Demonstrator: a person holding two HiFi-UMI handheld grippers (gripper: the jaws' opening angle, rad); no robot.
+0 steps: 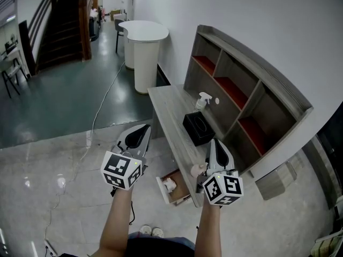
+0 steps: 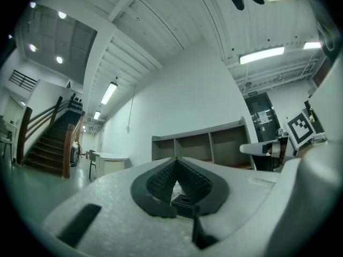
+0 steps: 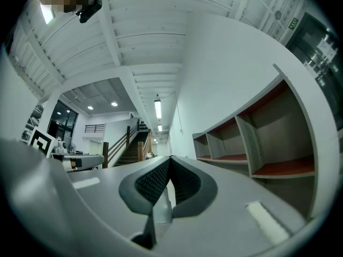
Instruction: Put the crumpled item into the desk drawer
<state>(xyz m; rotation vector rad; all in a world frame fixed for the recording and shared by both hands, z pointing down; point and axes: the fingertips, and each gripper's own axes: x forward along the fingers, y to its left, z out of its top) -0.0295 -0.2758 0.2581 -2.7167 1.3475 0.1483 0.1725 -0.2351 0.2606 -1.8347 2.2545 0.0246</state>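
A white crumpled item (image 1: 170,184) lies inside the open desk drawer (image 1: 180,195), which juts out from the front of the grey wooden desk (image 1: 167,111). My left gripper (image 1: 143,128) is held above the floor to the left of the desk, jaws together and nothing between them; in its own view its tip (image 2: 176,160) points level toward the shelves. My right gripper (image 1: 214,142) hovers over the desk's near end, just right of the drawer, also shut and empty, with its tip (image 3: 170,158) pointing along the wall toward the stairs.
A black tissue box (image 1: 198,128) and a white spray bottle (image 1: 203,100) stand on the desk. A grey shelf unit (image 1: 252,95) with red-lined compartments lines the wall. A white round counter (image 1: 143,50) stands beyond, and a cable (image 1: 99,111) runs over the floor.
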